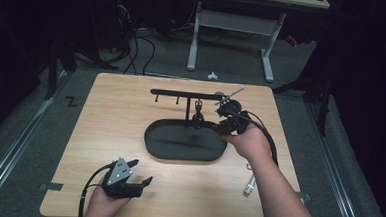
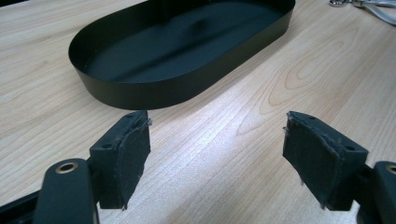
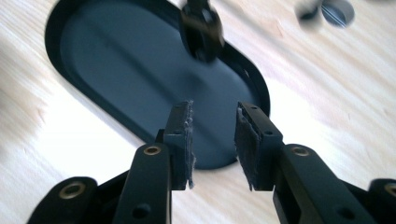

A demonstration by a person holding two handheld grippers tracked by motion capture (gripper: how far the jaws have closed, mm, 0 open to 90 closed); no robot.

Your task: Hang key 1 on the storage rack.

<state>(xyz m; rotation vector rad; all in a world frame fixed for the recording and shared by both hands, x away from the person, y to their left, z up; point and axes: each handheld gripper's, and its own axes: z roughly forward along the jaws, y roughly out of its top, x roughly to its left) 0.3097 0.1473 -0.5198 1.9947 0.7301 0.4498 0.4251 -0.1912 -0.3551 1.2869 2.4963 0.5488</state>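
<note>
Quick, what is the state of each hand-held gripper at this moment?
Left hand-held gripper: open wide, holding nothing, above the table.
Right hand-held gripper: open, nothing between its pads, over the end of the black oval tray.

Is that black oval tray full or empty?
Nearly empty: the tray floor is bare except for the rack's post rising from it.

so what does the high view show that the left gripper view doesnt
High view alone: the stand's crossbar with a dark thing hanging from it, the right gripper by the tray's far right end, the left hand, and a small metal piece near the table's right edge.

Left gripper view alone: the left gripper up close, pads wide apart, nothing between.

Both: the black oval tray on the wooden table.
</note>
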